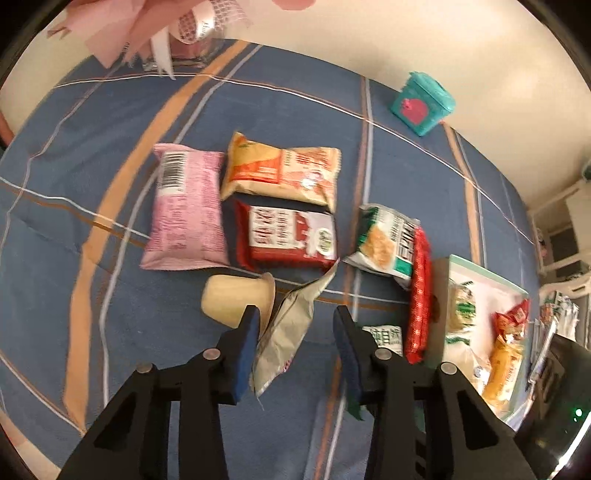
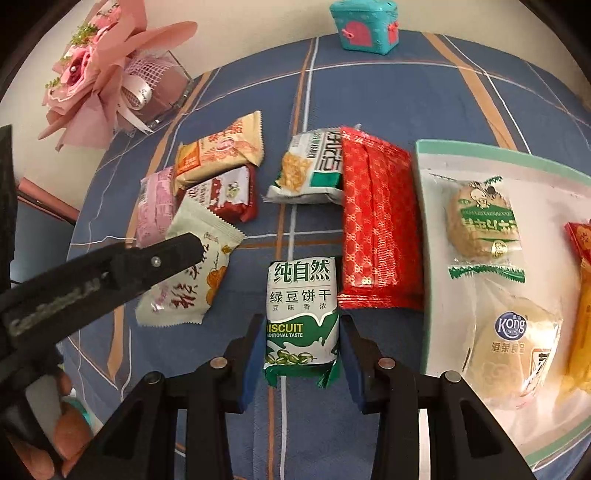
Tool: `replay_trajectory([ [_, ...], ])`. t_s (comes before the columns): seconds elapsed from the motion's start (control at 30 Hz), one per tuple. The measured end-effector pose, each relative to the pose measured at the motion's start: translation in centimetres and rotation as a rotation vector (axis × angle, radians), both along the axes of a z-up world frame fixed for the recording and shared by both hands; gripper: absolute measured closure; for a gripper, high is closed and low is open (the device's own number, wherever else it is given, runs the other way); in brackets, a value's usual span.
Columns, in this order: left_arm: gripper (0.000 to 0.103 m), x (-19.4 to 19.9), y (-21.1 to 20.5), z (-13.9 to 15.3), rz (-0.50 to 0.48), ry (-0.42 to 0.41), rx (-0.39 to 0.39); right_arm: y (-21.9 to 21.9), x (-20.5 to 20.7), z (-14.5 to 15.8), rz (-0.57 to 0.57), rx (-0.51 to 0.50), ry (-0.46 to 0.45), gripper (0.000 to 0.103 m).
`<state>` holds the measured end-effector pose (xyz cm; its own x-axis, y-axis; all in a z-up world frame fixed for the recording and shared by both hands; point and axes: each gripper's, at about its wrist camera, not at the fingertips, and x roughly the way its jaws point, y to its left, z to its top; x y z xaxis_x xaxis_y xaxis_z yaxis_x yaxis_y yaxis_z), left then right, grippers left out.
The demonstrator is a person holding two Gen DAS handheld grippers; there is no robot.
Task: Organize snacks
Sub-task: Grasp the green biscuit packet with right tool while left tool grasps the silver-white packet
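My right gripper [image 2: 300,325] is shut on a green and white biscuit packet [image 2: 302,314], its pads against the packet's two long sides, just left of the white tray [image 2: 424,184]. My left gripper [image 1: 295,319] stands open over the blue cloth. A cream snack packet [image 1: 284,339] sits tilted between its jaws, leaning on the left pad with a gap to the right one. In the right wrist view the same cream packet [image 2: 192,273] shows its printed face under the left gripper's black finger [image 2: 159,262].
The tray holds two round wrapped pastries [image 2: 480,221] plus yellow and red packets. Loose on the cloth lie a red patterned packet [image 2: 380,221], a green cracker packet [image 2: 310,166], orange [image 1: 284,173], dark red [image 1: 291,236] and pink [image 1: 188,210] packets, and a cream cup [image 1: 236,299]. A teal box [image 2: 364,26] and bouquet [image 2: 103,74] stand behind.
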<state>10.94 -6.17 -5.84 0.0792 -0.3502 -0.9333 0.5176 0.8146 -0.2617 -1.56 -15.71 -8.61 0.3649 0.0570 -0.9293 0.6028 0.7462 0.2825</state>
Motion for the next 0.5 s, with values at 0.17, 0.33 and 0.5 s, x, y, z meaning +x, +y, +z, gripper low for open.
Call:
replay_trajectory([
  [0.17, 0.068, -0.5, -1.7, -0.6, -0.047, -0.005, -0.001, -0.3, -0.3, -0.1, -0.001, 0.007, 0.004, 0.061],
  [0.33, 0.069, -0.5, -3.3, -2.5, -0.056, -0.007, 0.07, -0.4, -0.1, -0.3, -0.002, 0.011, 0.004, 0.061],
  [0.5, 0.072, 0.1, -3.1, -4.1, -0.018, 0.019, 0.111, -0.6, 0.4, -0.4, -0.001, 0.011, 0.005, 0.061],
])
